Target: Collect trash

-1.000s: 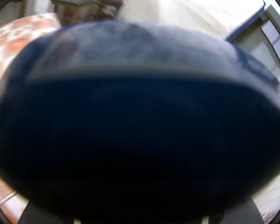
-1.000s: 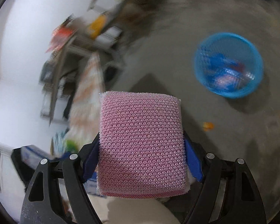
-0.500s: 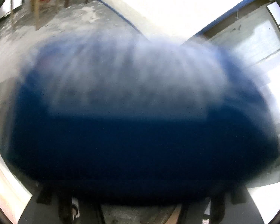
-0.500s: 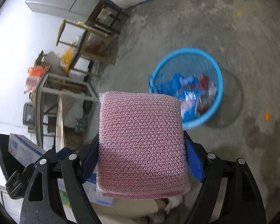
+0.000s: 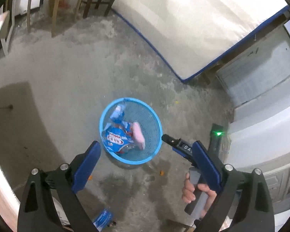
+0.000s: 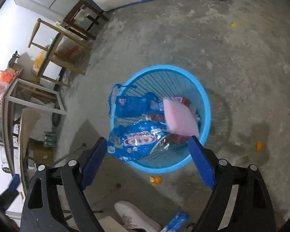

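Both claws, the left claw (image 5: 147,154) and the right claw (image 6: 147,150), stand wide apart and carry nothing above the round blue basket (image 6: 205,100) of plastic mesh. The pink sponge (image 6: 180,118), a soft rectangular block, is inside the basket, against its right wall, over a shiny blue crinkled wrapper (image 6: 137,139). The basket stands on a rough grey concrete floor (image 6: 232,58) with small orange scraps (image 6: 155,180); wooden stools (image 6: 67,44) stand near the white wall.
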A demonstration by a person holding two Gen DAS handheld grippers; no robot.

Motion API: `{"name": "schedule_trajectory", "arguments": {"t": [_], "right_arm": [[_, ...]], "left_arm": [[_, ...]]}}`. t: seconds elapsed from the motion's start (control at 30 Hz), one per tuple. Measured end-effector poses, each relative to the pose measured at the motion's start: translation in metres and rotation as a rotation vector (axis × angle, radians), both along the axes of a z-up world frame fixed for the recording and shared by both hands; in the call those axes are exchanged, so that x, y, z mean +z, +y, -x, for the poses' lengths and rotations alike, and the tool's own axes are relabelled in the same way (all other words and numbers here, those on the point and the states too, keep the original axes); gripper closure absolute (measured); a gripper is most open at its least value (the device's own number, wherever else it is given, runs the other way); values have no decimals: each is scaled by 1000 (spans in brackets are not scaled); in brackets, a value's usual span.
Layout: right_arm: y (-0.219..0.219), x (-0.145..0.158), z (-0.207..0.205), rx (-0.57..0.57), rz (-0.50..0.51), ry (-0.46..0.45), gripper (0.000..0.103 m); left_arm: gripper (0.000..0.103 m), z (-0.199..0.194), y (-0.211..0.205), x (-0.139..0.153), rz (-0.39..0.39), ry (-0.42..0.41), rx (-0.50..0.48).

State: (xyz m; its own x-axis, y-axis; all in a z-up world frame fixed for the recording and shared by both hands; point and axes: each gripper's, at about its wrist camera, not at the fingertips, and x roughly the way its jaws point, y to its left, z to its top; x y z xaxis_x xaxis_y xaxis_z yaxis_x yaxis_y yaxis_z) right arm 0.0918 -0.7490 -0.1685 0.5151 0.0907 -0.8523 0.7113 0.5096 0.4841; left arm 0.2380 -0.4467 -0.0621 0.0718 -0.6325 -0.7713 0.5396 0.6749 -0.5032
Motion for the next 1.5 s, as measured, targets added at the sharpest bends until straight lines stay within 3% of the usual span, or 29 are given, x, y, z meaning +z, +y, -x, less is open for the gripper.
{"name": "schedule_trajectory", "arguments": {"t": [0.1, 0.27, 0.37, 0.47, 0.63, 0.73, 0.87, 0.93, 1.03, 1.3, 1.4, 1.47, 1.5], "right_arm": [[5, 5, 13, -1, 9, -14, 21], [36, 16, 53, 48, 16, -65, 21], [67, 2, 89, 67, -58, -61, 20], [109, -47, 134, 23, -265, -13, 19], [191, -168, 184, -111, -610, 237, 19], [224, -222, 194, -192, -720, 369, 20], [253, -277, 197, -274, -846, 470, 20], [267, -302, 199, -333, -961, 505, 21], [272, -320, 196, -354, -959, 578, 22], [266, -327, 171, -306, -824, 679, 37], [268, -322, 168, -304, -793, 710, 59], [270, -319, 170, -309, -795, 710, 82], [271, -318, 173, -309, -795, 718, 82]], "left_arm": [[10, 9, 23, 27, 54, -28, -6], [8, 28, 85, 71, 68, -143, 6], [8, 37, 122, 83, 55, -170, 37], [8, 48, 163, 88, 41, -178, 81], [8, 74, 226, 94, 24, -208, 183], [7, 93, 264, 99, 13, -234, 242], [7, 114, 310, 99, -25, -278, 320], [7, 124, 332, 96, -36, -295, 367], [7, 132, 360, 86, -70, -305, 450], [7, 153, 418, 54, -140, -210, 559], [7, 165, 433, 46, -144, -185, 583], [7, 168, 438, 43, -140, -180, 596], [7, 170, 442, 41, -131, -177, 601]]}}
